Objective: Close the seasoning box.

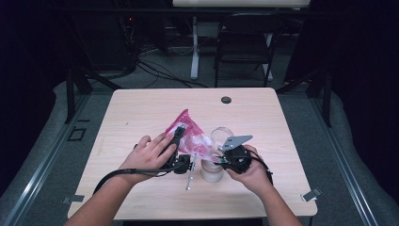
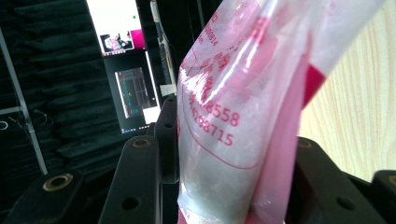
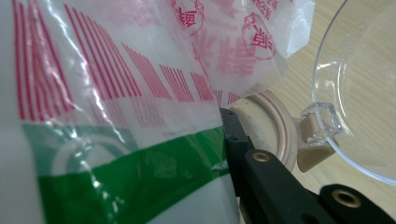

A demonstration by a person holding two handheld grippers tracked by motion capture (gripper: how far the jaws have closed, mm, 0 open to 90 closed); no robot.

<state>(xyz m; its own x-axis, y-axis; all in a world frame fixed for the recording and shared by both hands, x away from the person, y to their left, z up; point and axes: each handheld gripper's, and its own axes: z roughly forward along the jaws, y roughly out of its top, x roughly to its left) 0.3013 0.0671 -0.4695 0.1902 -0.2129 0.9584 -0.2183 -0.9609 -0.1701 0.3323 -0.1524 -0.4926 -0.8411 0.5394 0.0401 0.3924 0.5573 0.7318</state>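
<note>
Wooden table (image 1: 141, 113): pink-printed plastic bag (image 1: 188, 132), crumpled, translucent.

We see a pink-and-clear plastic bag (image 1: 188, 134) held up off the tabletop, one corner pointing away from us, printed with red stripes, red numbers and a green band (white grains fill it). Its lower end sits over a beige jar (image 1: 211, 170), whose clear hinged lid (image 1: 222, 136) stands open

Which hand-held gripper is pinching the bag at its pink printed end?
The left hand-held gripper: its jaws close on the plastic bag at the pink printed part. The right hand-held gripper grips the end with the green band, beside the open container.
</note>
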